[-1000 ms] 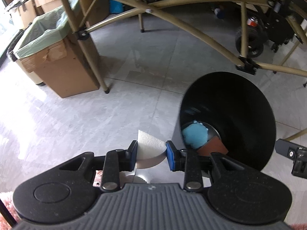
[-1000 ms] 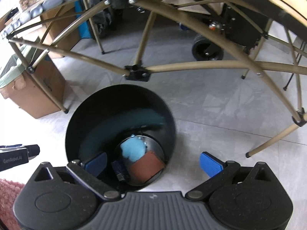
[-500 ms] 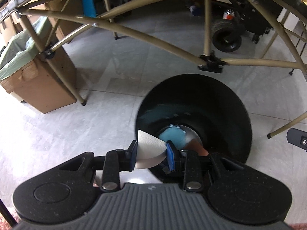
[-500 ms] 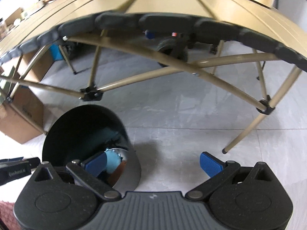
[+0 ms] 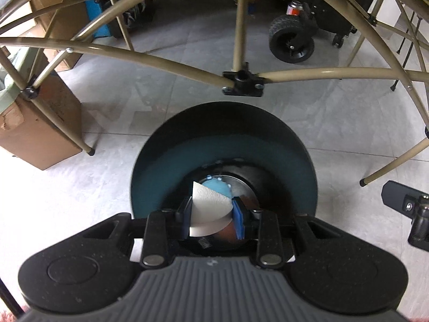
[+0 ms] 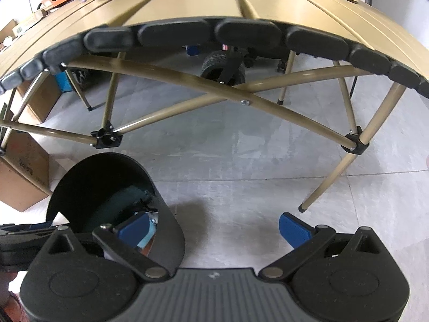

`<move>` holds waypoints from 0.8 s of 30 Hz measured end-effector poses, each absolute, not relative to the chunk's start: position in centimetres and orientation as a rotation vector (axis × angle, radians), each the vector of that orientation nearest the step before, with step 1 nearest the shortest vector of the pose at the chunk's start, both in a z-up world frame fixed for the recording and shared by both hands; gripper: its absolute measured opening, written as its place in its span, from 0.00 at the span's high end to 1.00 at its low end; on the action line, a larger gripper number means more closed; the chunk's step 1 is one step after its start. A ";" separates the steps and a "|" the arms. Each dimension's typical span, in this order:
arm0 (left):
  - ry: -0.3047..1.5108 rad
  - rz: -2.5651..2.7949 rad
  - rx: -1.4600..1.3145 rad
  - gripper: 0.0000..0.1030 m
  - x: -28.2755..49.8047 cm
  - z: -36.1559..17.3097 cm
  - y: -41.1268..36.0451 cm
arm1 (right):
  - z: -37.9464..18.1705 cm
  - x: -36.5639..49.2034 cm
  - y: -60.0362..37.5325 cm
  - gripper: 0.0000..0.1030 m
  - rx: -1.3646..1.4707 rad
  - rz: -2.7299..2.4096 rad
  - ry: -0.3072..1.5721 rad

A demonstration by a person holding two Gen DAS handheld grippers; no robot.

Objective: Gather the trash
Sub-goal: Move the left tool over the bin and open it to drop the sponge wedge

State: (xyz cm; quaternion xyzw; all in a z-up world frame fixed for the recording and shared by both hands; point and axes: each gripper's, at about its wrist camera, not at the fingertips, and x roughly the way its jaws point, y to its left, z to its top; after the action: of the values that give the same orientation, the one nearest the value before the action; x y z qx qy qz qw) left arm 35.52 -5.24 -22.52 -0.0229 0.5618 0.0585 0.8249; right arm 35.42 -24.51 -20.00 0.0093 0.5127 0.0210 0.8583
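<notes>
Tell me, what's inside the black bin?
At the bottom of the black bin lie a light blue thing and a reddish-brown thing. The white paper and left gripper cover the rest.

Left gripper (image 5: 211,218) pinches a white folded paper piece (image 5: 207,210) between its blue pads (image 5: 239,221), poised right over the open mouth of the black round bin (image 5: 281,147). Down at the bin's bottom lie a light blue scrap (image 5: 218,186) and a reddish-brown piece (image 5: 228,232).

The left gripper (image 5: 211,220) has carried the white paper (image 5: 207,210) over the black bin (image 5: 222,145).
</notes>
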 end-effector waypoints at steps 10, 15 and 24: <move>1.201 0.110 -0.038 0.69 35.8 -23.0 -5.8 | -20.4 35.7 -24.4 0.00 0.008 0.031 1.087; 1.199 0.131 -0.026 0.64 35.9 -23.0 -5.8 | -20.4 35.6 -24.6 0.00 0.011 0.025 1.086; 1.194 0.143 -0.036 0.03 35.9 -22.8 -5.7 | -20.2 35.5 -24.8 0.00 0.008 0.018 1.078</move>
State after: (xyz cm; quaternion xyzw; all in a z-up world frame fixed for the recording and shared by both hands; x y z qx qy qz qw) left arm 35.91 -5.70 -22.78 -0.0169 0.5616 0.0674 0.8245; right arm 35.52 -24.80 -20.24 0.0040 0.5131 0.0084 0.8583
